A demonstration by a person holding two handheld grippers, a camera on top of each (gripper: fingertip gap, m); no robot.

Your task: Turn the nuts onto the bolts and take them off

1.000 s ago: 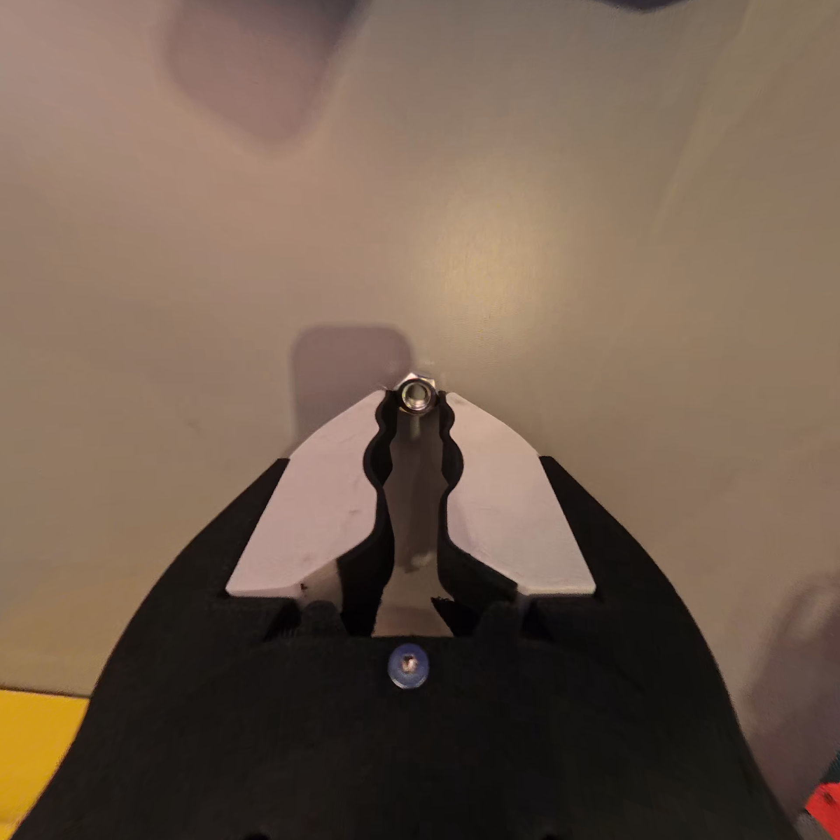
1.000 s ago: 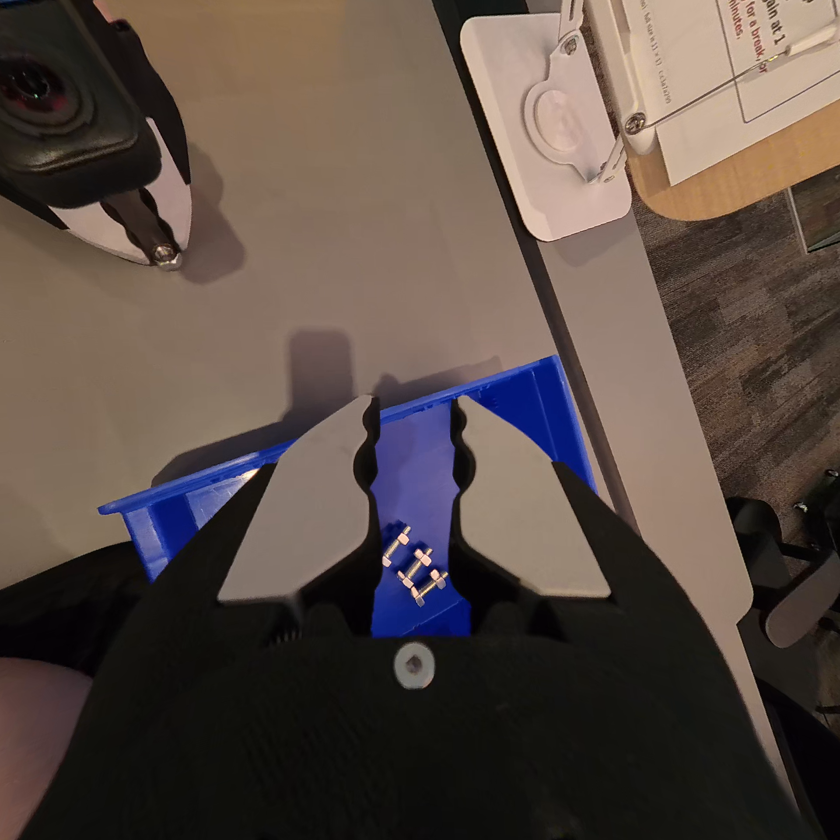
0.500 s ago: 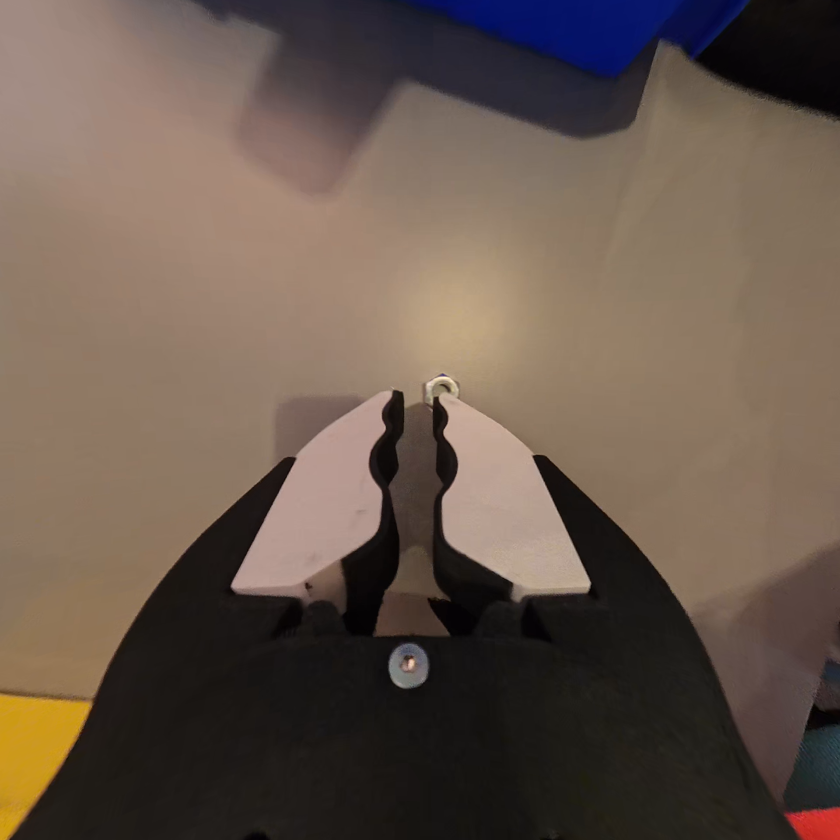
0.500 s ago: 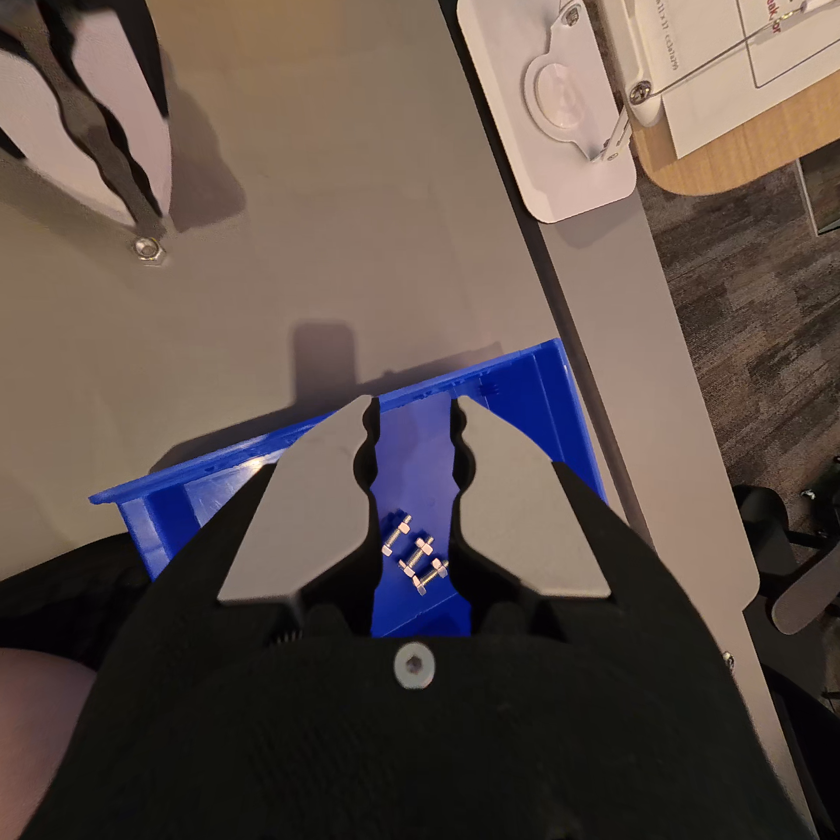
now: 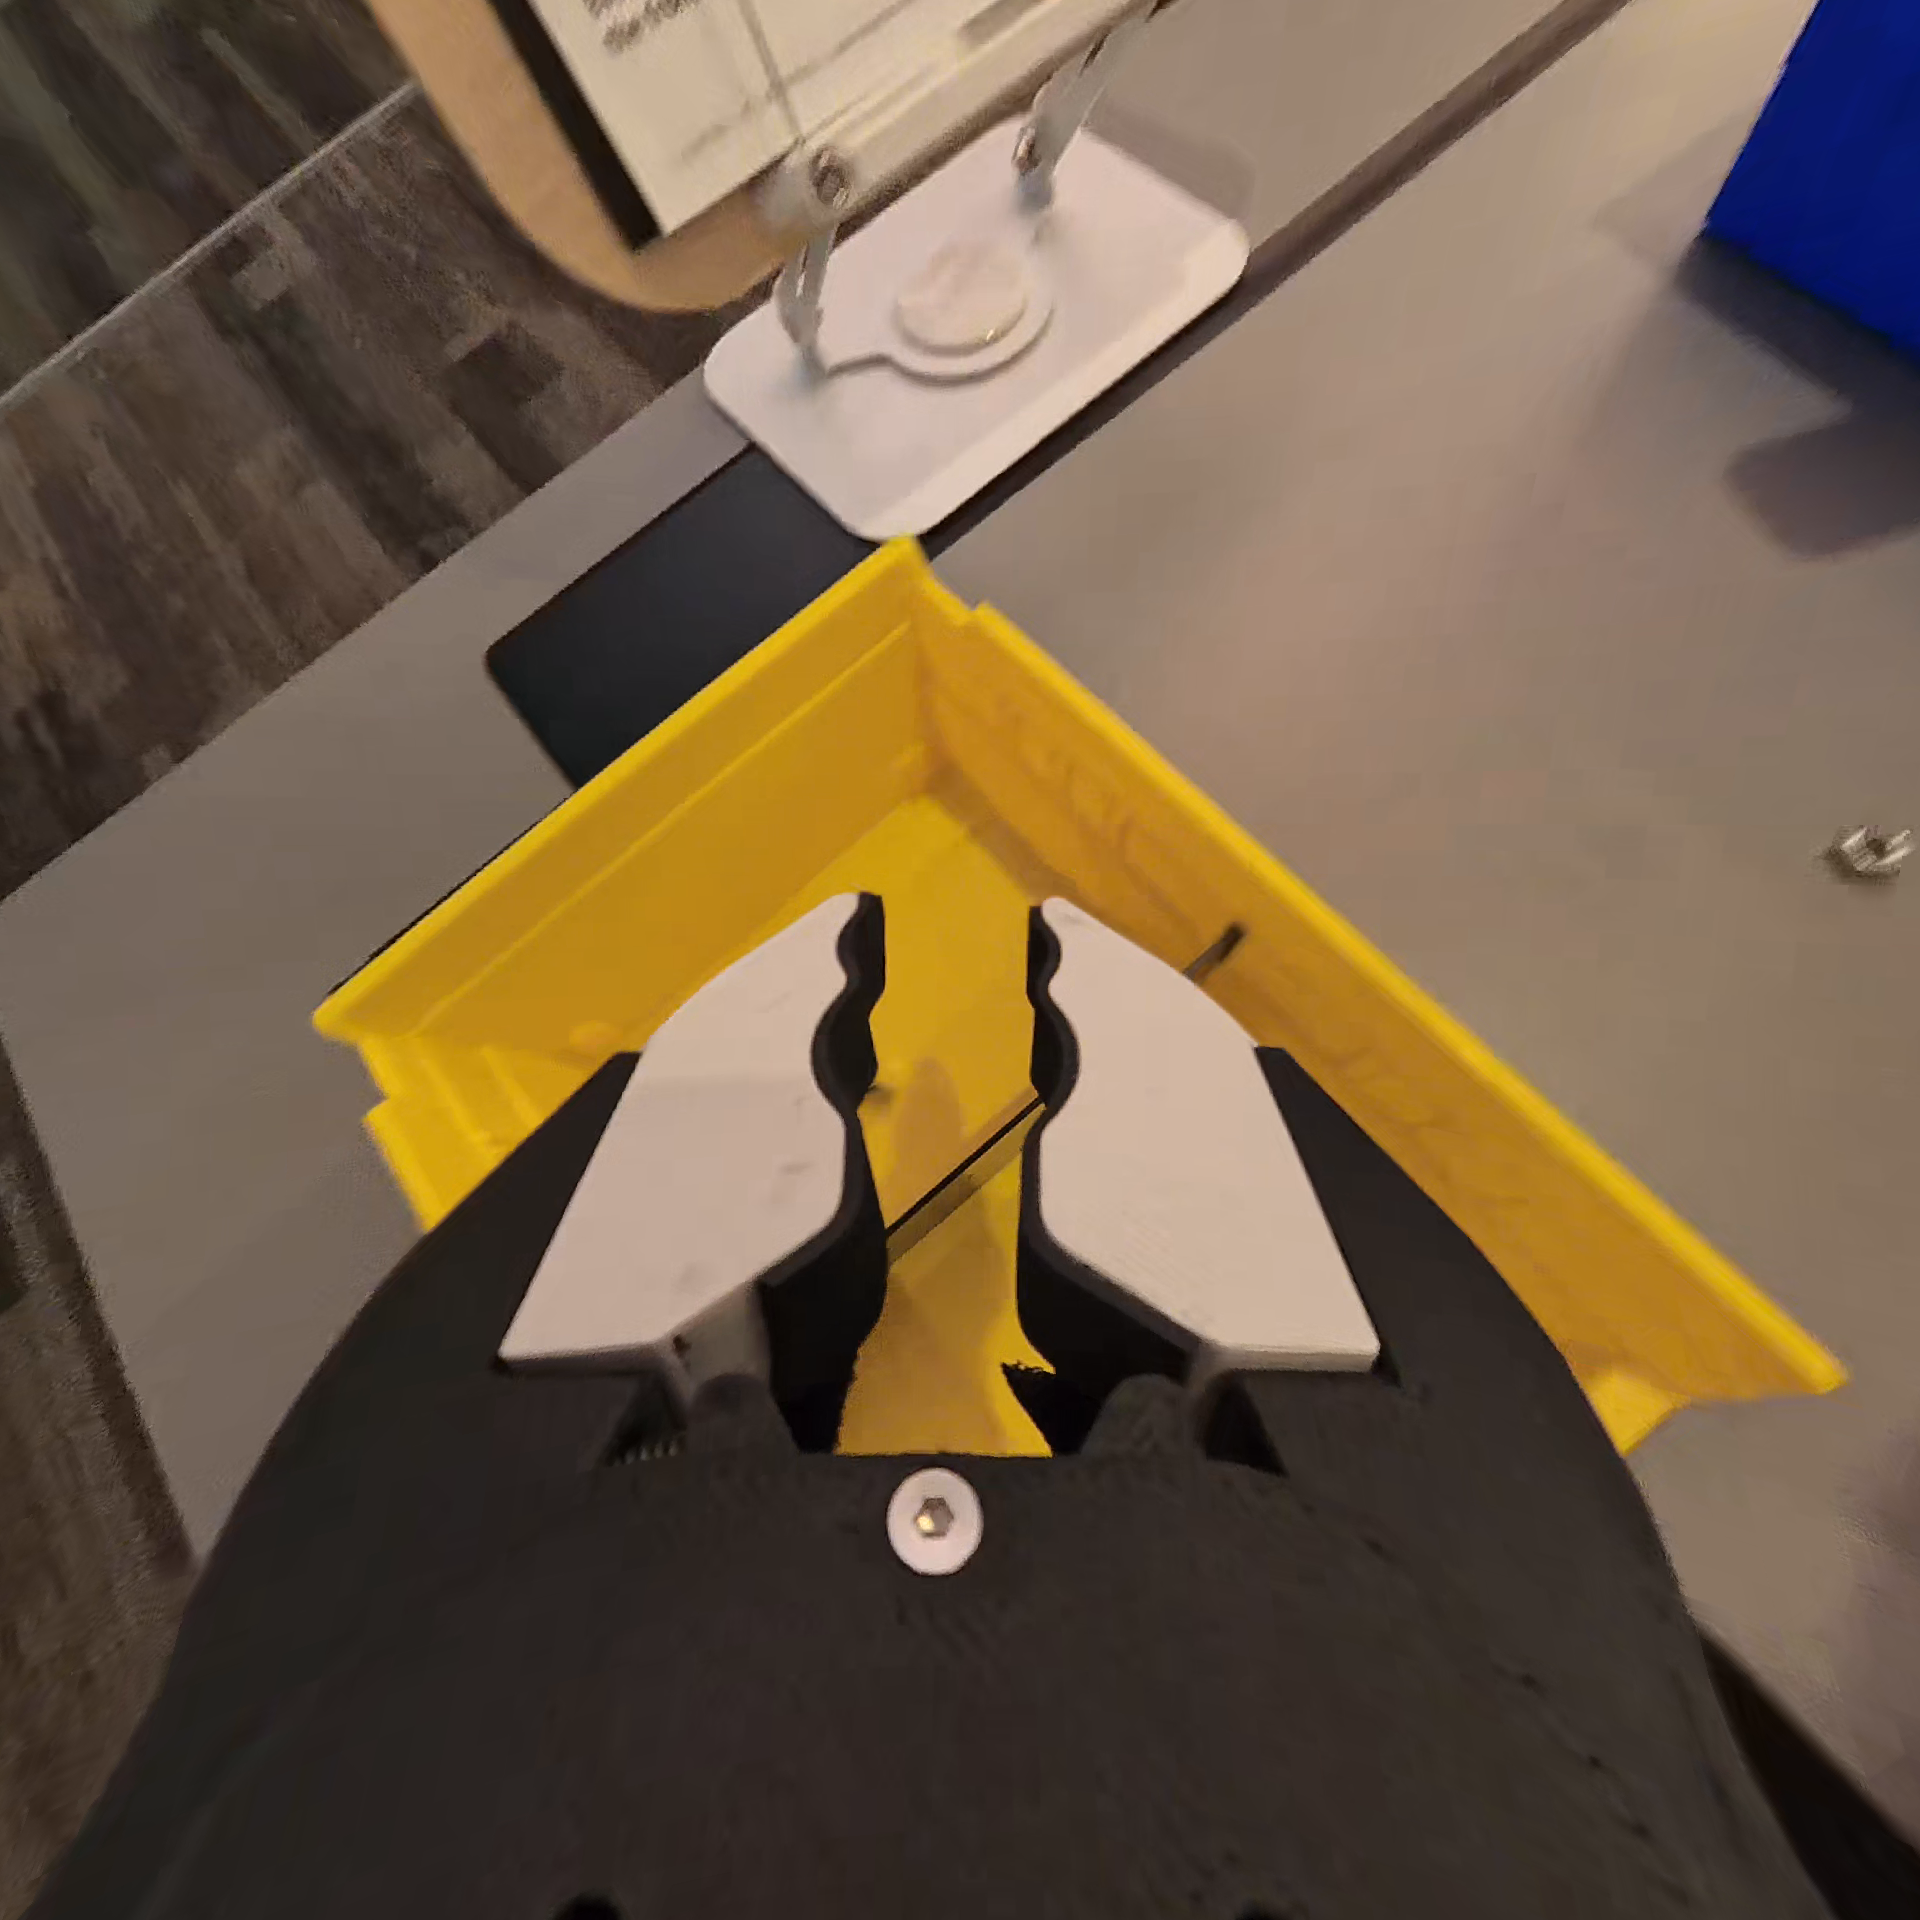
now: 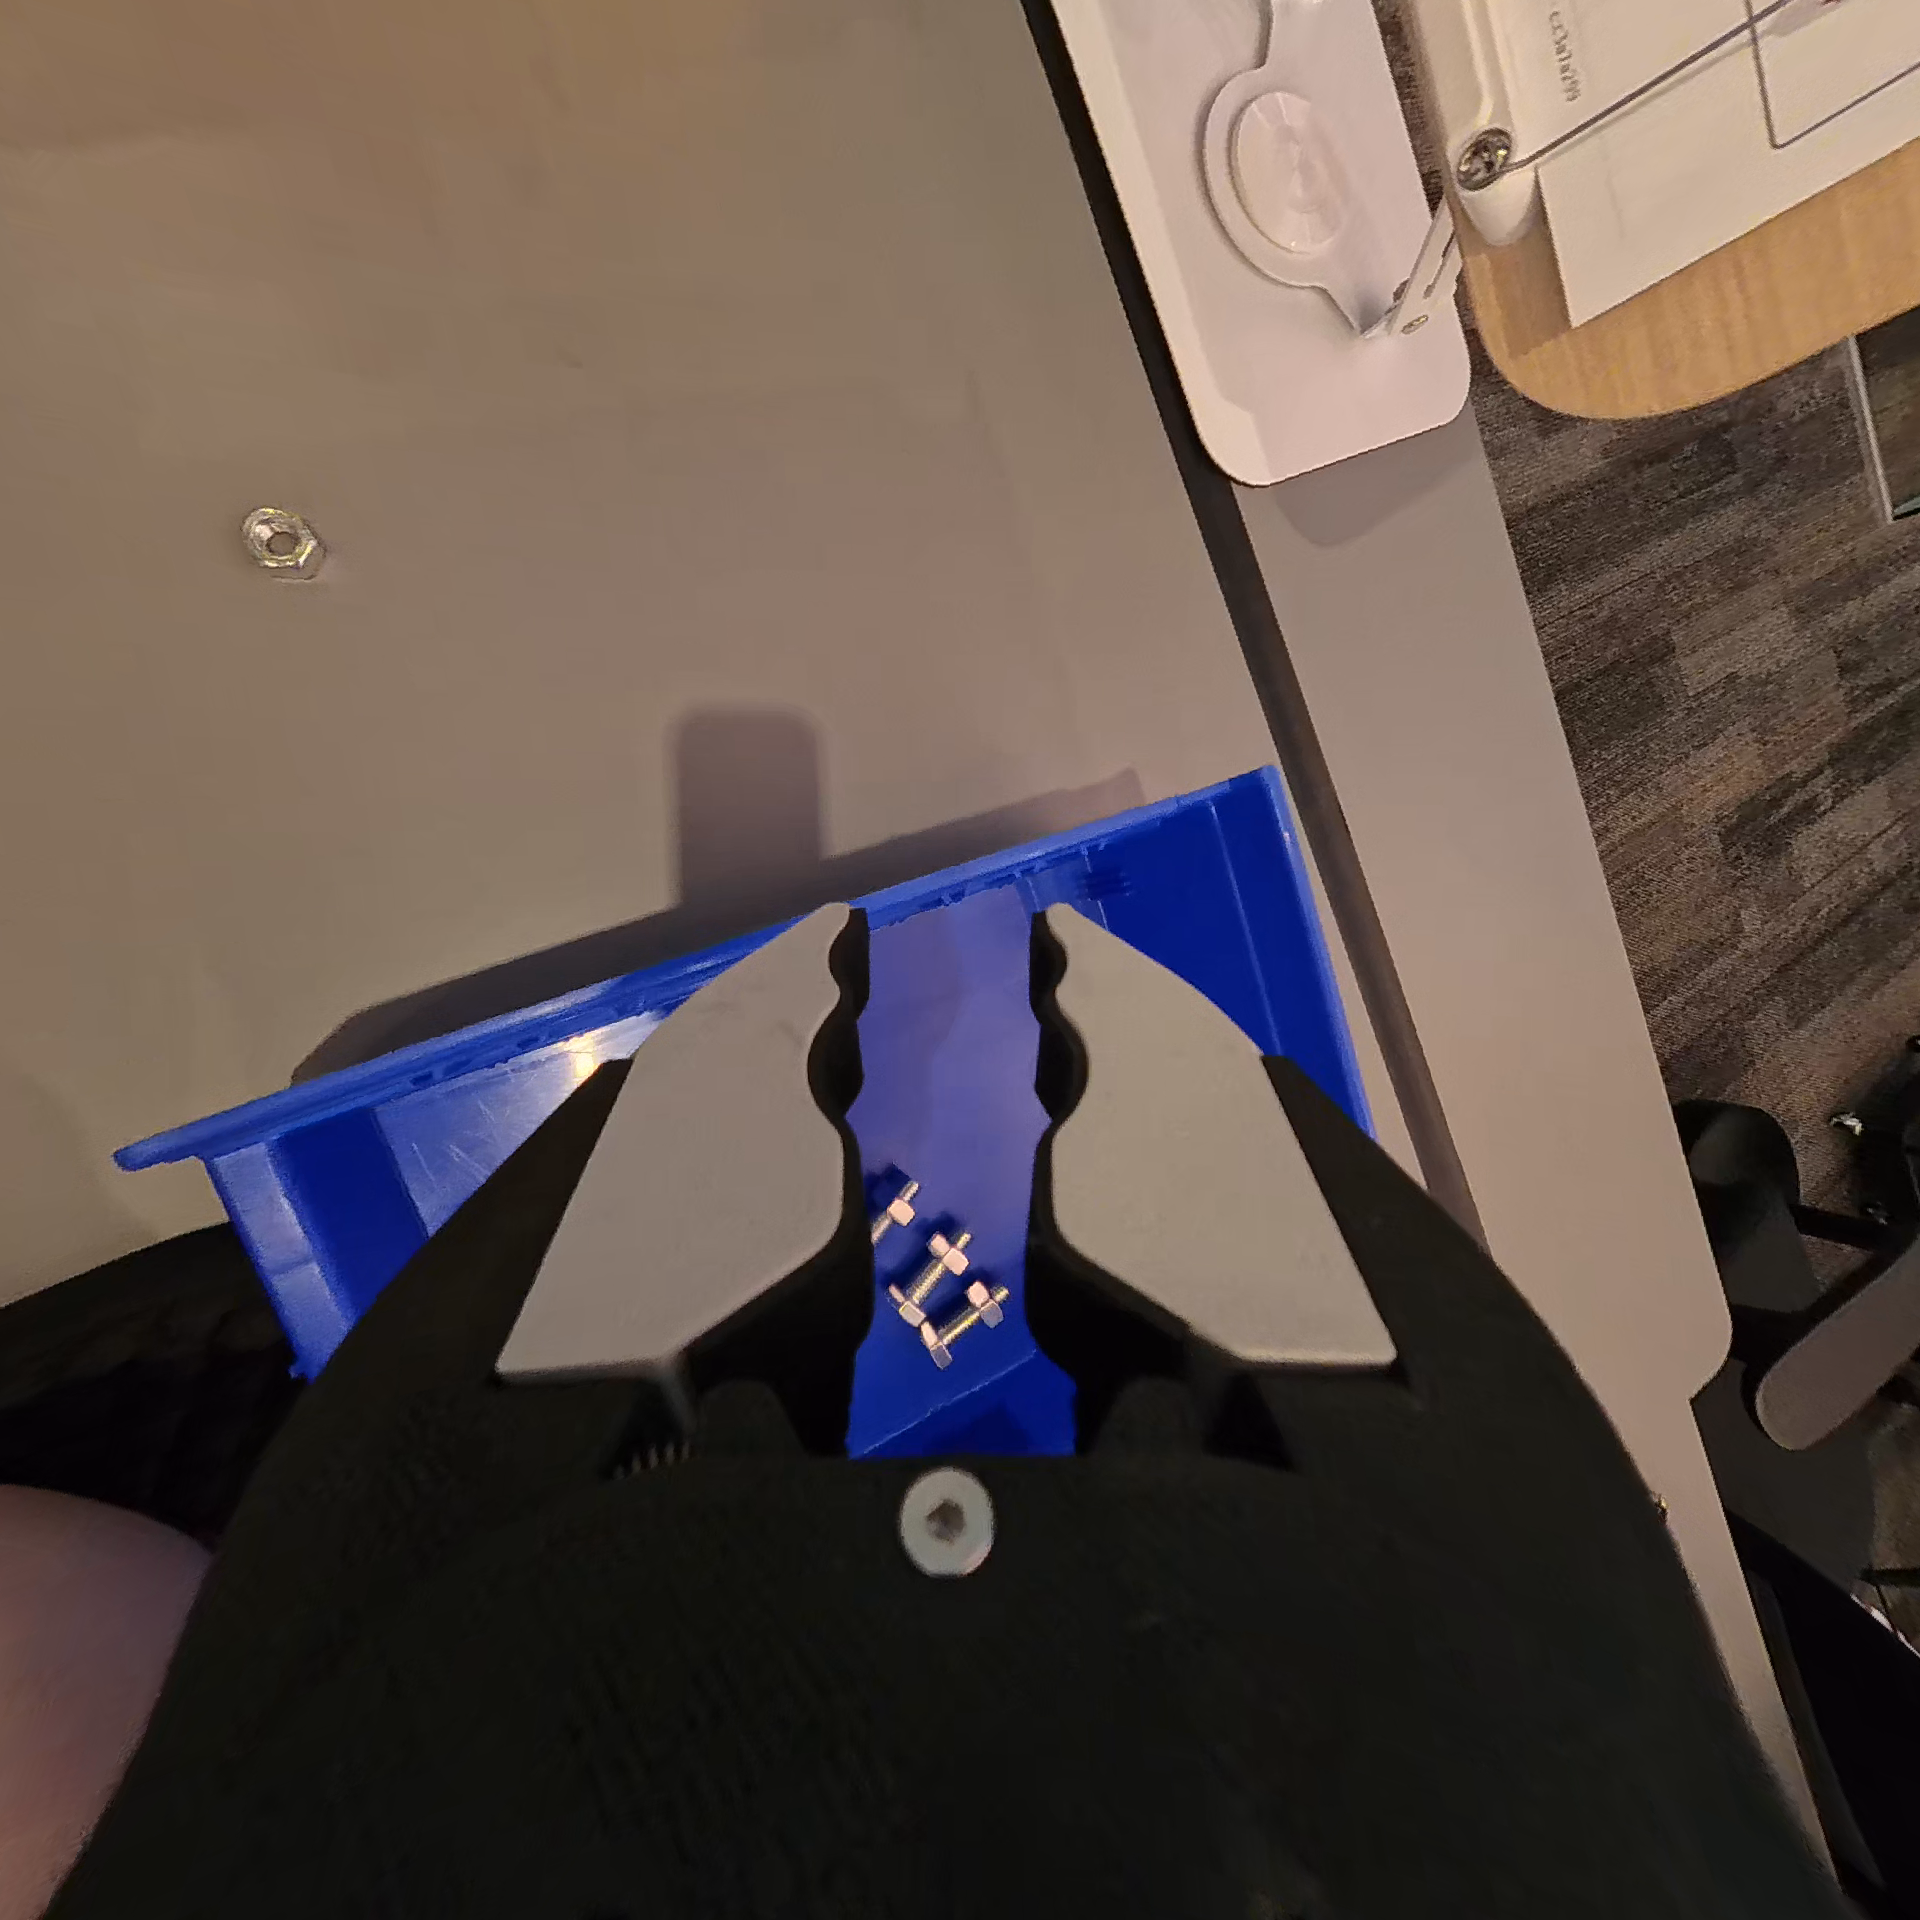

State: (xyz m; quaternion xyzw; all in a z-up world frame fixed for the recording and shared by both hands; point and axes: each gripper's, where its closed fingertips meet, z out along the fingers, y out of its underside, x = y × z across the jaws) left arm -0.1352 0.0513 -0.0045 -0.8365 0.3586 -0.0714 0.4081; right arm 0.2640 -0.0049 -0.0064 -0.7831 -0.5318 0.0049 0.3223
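Left tool (image 5: pixel 954 920) held open, nothing gripped, positioned over yellow bin (image 5: pixel 1143 790); thin dark bolt-like piece seen against bin's right wall, too small to identify. Single nut (image 5: pixel 1870 850) seen lying flat on grey worktop (image 5: pixel 1455 623), right of yellow bin, well apart from left tool. Right tool (image 6: pixel 943 920) held open, empty, over blue bin (image 6: pixel 1226 914). Bolts with nuts (image 6: pixel 940 1283) seen lying on blue bin floor, between open jaws in view. Same loose nut (image 6: pixel 283 542) seen on worktop (image 6: pixel 520 312), well apart from blue bin. White stand base (image 6: pixel 1309 239) noted at worktop edge.
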